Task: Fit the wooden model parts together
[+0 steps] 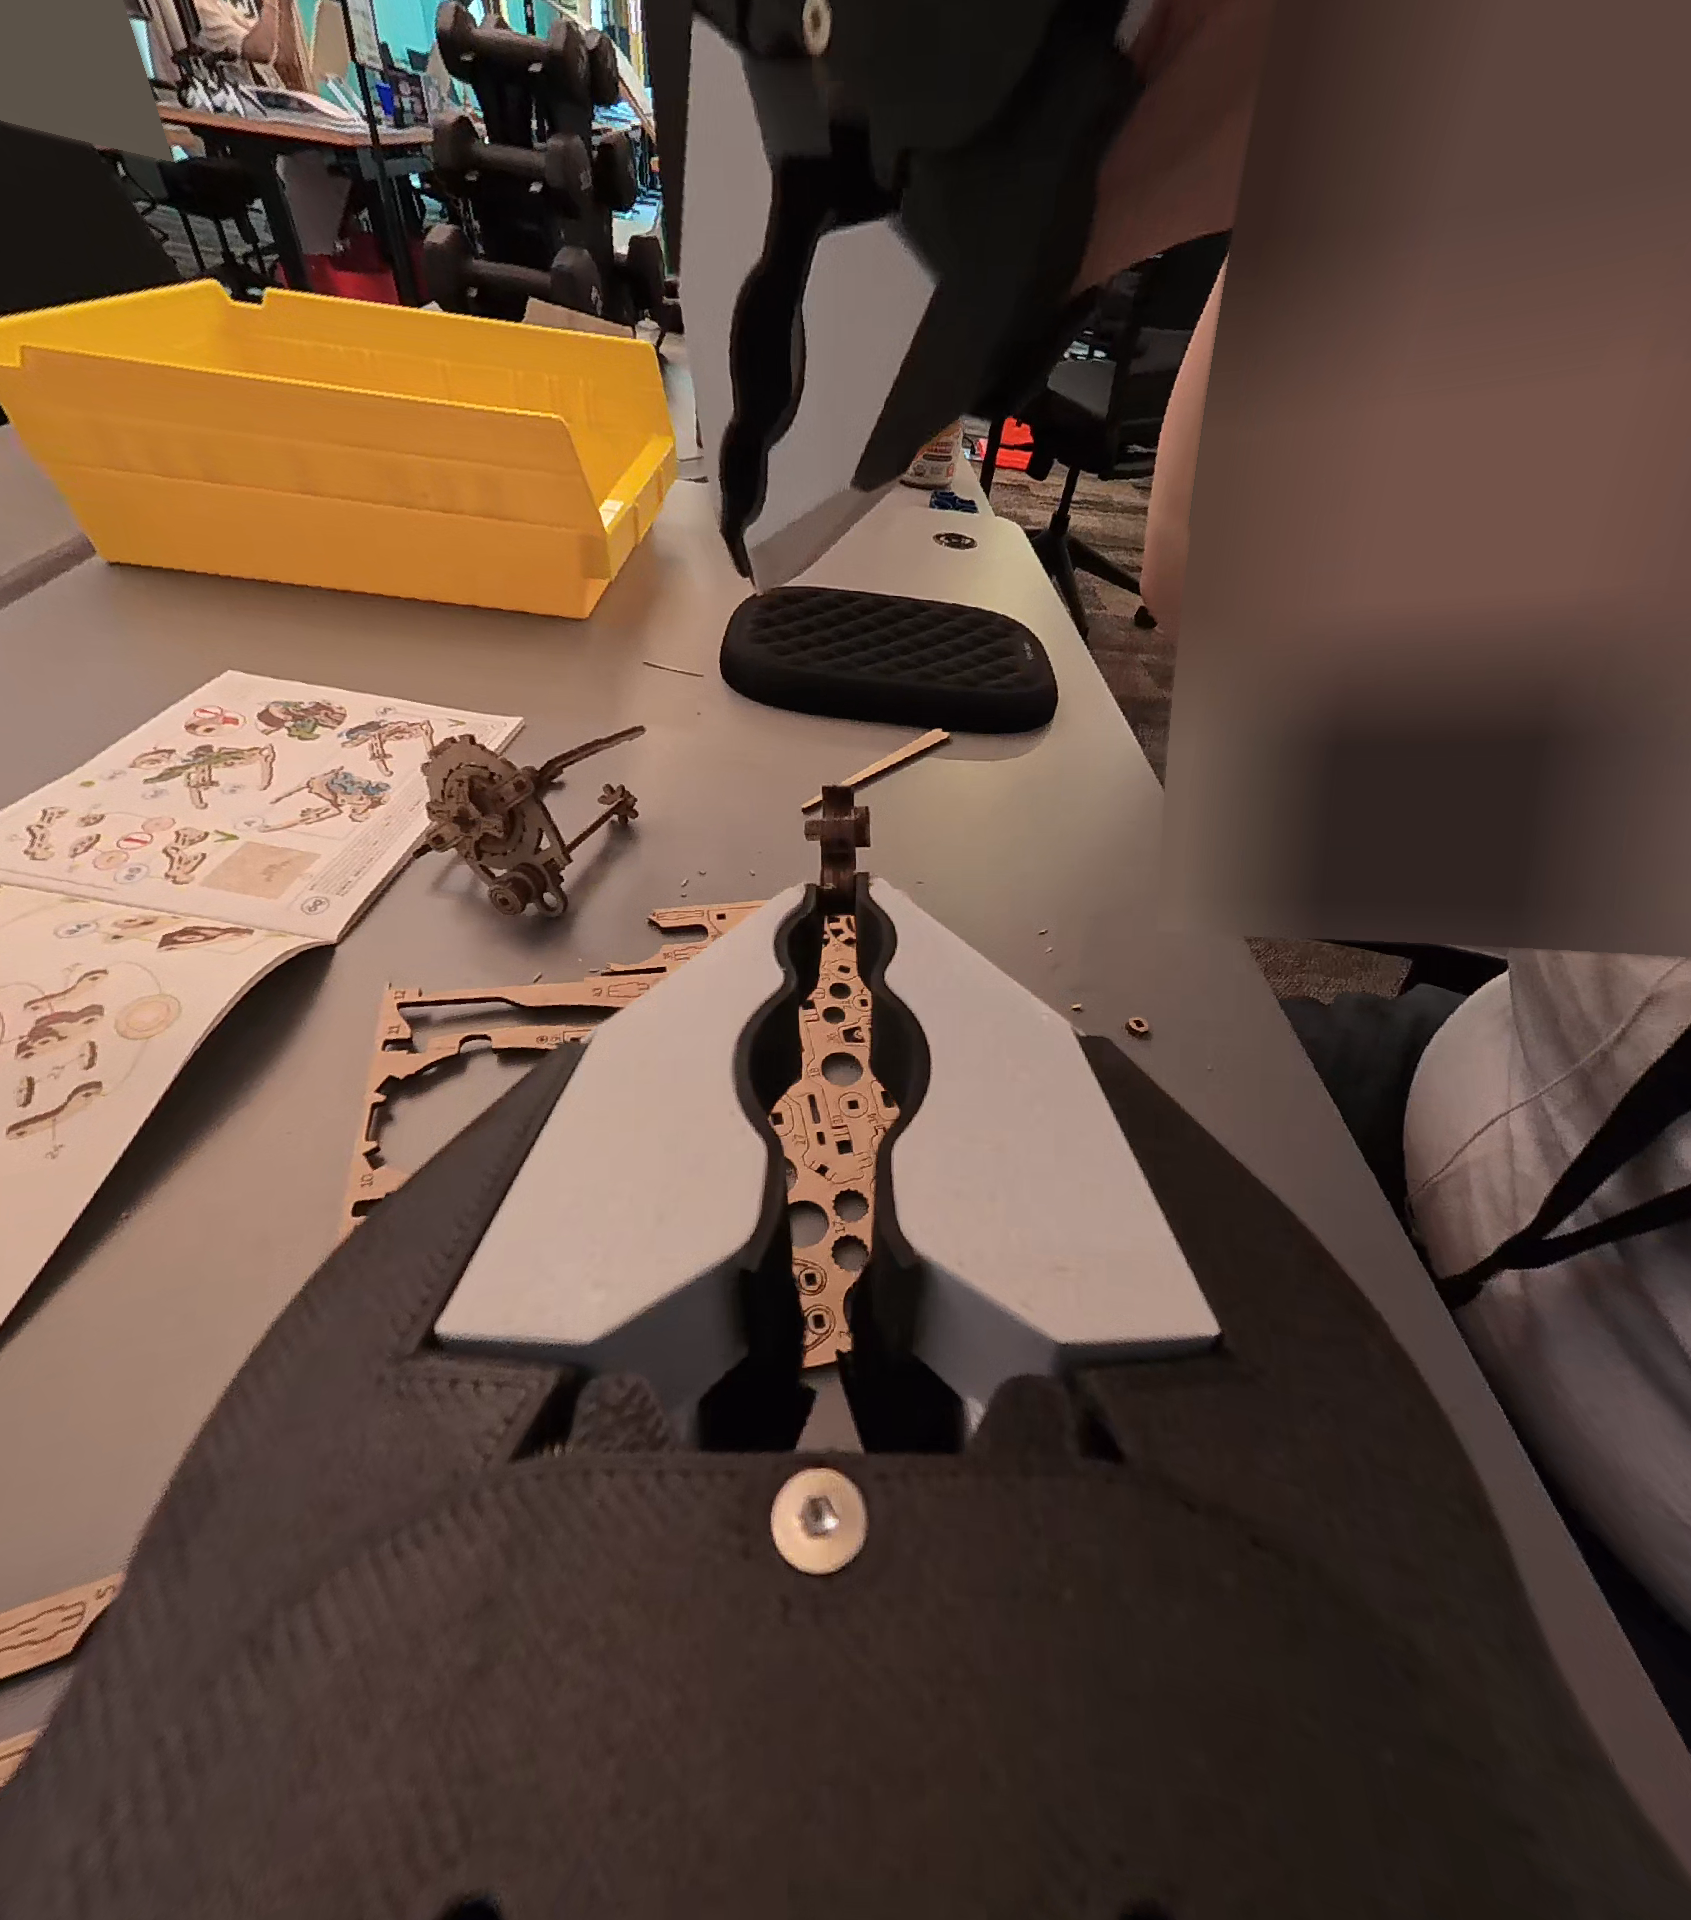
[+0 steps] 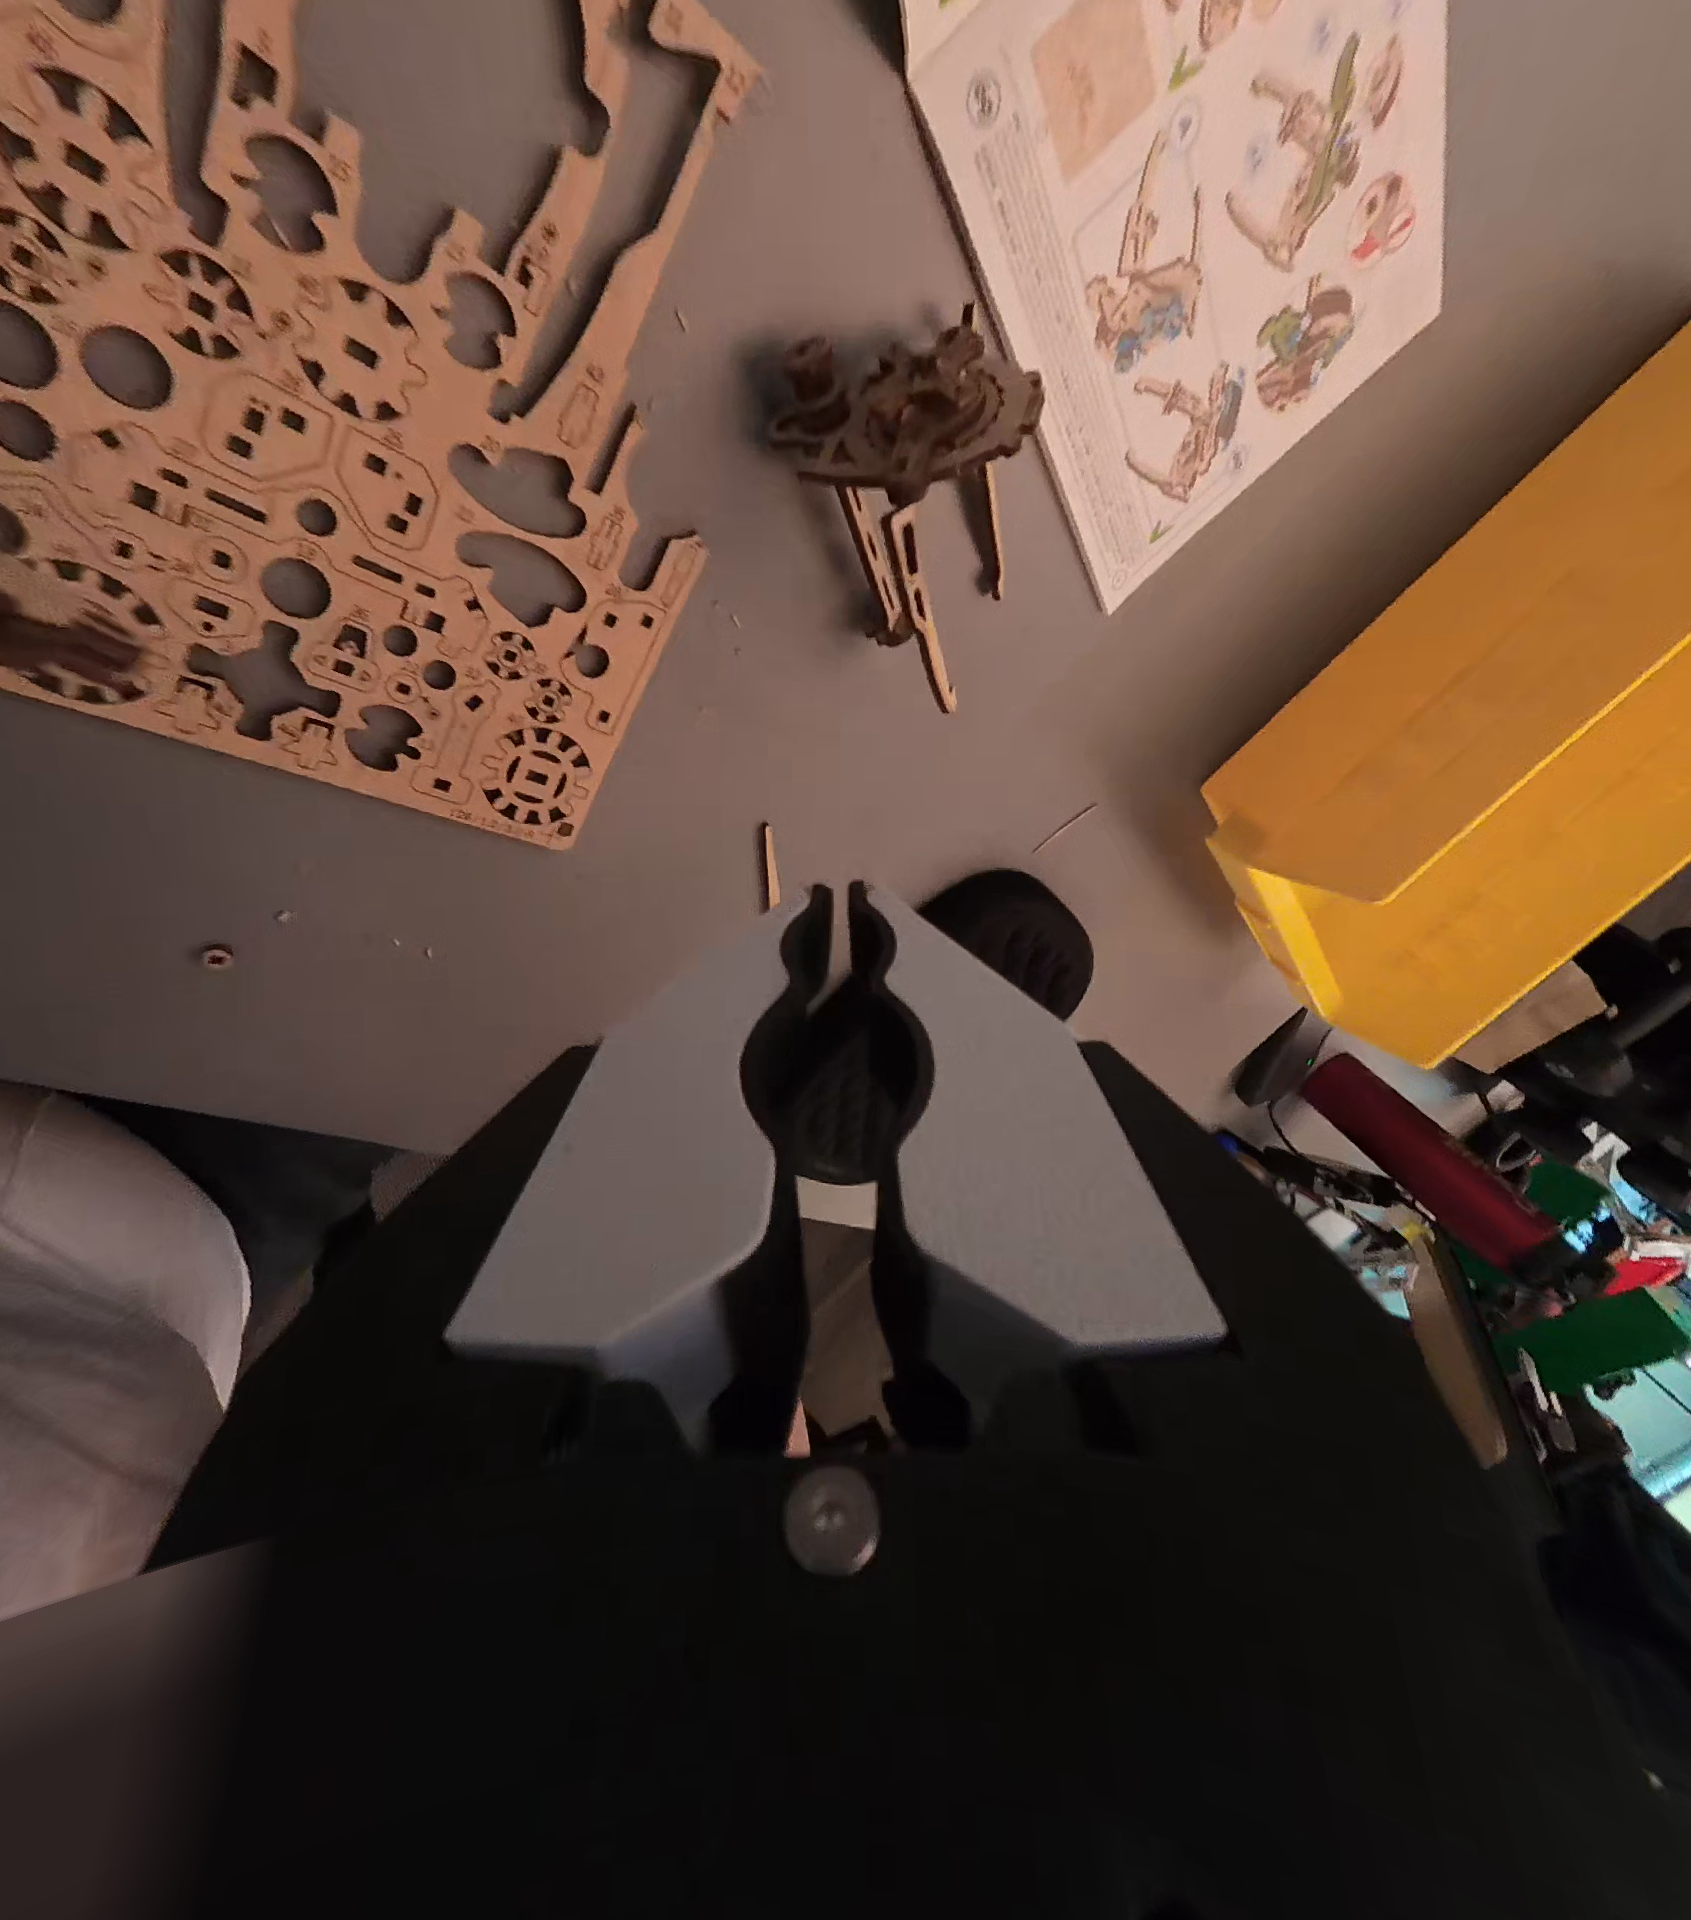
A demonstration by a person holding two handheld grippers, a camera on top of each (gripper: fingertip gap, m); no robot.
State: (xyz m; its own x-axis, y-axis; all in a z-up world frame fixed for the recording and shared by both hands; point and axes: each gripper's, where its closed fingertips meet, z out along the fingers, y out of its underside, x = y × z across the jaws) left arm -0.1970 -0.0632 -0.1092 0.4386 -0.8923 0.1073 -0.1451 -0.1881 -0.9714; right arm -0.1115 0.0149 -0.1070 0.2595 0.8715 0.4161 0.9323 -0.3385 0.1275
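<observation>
My left gripper [image 1: 833,896] is shut on a small dark wooden cross-shaped part [image 1: 836,836] and holds it upright above the grey table. Under it lies a laser-cut wooden sheet [image 1: 508,1013] with many parts punched out, also in the right wrist view [image 2: 249,436]. A partly built dark wooden model [image 1: 498,821] lies on the table to the left; it also shows in the right wrist view [image 2: 903,416]. My right gripper [image 2: 836,902] hangs high above the table pointing down, its tips a narrow slit apart with nothing between them. It shows at the top of the left wrist view [image 1: 820,343].
An open instruction booklet [image 1: 197,821] lies left of the model. A yellow bin [image 1: 332,447] stands at the back. A black padded rest [image 1: 888,660] and a thin wooden stick [image 1: 882,764] lie beyond my left gripper. A person sits at the table's right edge [image 1: 1599,1247]. Some 12 cm of space lies between my two pairs of fingers.
</observation>
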